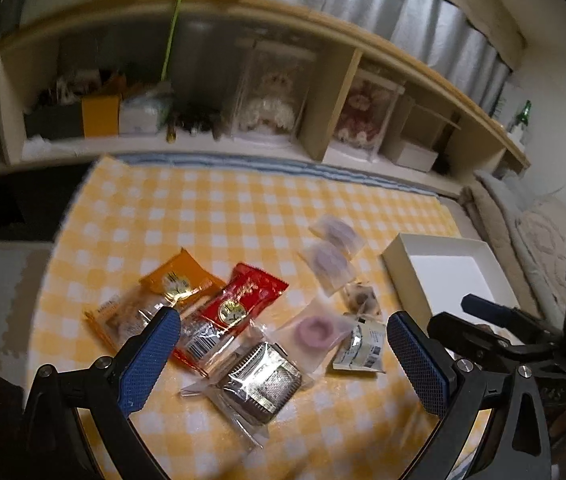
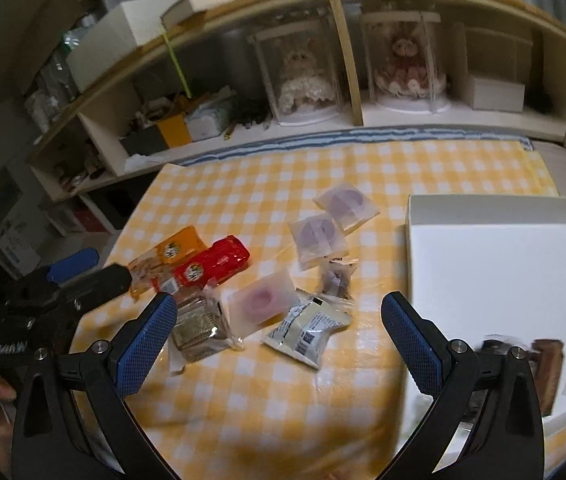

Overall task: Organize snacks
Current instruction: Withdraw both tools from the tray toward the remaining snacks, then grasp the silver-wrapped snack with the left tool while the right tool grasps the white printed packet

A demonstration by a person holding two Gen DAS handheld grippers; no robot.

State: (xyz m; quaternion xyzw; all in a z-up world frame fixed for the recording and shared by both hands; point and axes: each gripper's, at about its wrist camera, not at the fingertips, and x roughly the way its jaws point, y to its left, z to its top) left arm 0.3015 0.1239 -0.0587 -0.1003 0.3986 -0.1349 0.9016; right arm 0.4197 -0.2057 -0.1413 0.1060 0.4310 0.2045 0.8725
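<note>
Several wrapped snacks lie on a yellow checked cloth (image 2: 267,412): an orange packet (image 1: 151,300), a red packet (image 1: 239,304), a clear pack of dark wafer (image 1: 263,384), a pink ring snack (image 1: 315,332), two purple pastries (image 2: 319,236), a small brown snack (image 2: 337,280) and a white packet (image 2: 311,328). A white box (image 2: 495,272) at the right holds a dark snack (image 2: 547,364) in its near corner. My left gripper (image 1: 283,360) is open above the wafer pack. My right gripper (image 2: 279,340) is open above the white packet, empty.
A low wooden shelf (image 2: 355,80) runs behind the cloth, holding two cased dolls (image 2: 303,76), boxes and clutter. A grey curtain hangs above it. Bedding (image 1: 523,216) lies to the right of the box.
</note>
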